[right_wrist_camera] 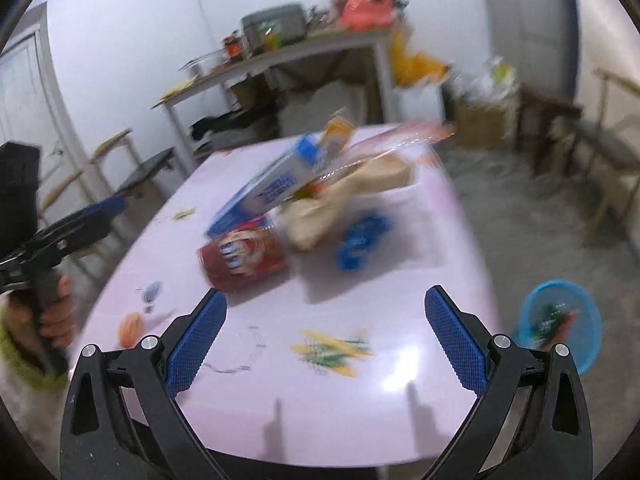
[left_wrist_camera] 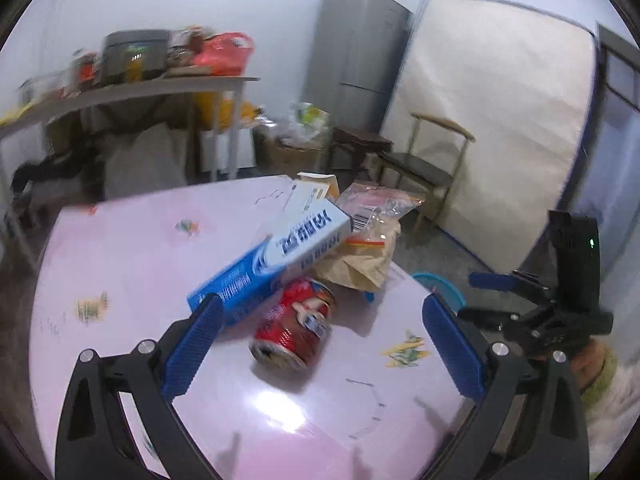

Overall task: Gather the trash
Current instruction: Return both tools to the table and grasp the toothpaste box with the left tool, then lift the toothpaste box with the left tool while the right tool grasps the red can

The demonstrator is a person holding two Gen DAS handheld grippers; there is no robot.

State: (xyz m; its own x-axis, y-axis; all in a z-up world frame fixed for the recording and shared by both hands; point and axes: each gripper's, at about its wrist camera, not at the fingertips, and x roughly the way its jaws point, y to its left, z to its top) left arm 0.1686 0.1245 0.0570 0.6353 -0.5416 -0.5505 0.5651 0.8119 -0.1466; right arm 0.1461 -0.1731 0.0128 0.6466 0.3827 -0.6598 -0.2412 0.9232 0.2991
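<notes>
Both grippers wide open over the trash pile, nothing held yet.

Left gripper [left_wrist_camera: 322,344] hovers with its jaws spread wide and empty; the red can [left_wrist_camera: 294,322] lies on its side on the pink bench [left_wrist_camera: 120,264] between and just ahead of the fingers, likely first pick. Blue-and-white carton [left_wrist_camera: 276,258] leans across the can's far end, left finger near its lower corner. Beyond: brown paper bag [left_wrist_camera: 360,264], clear plastic bag [left_wrist_camera: 376,208] on top. Right gripper [right_wrist_camera: 326,338] also fully open, empty, short of the same heap. Blue basket [right_wrist_camera: 560,320] on the floor to its right holds some scraps, so probably the bin. Right view badly motion-blurred; the blue item [right_wrist_camera: 362,236] by the paper bag is unreadable, and carton print is not legible.
</notes>
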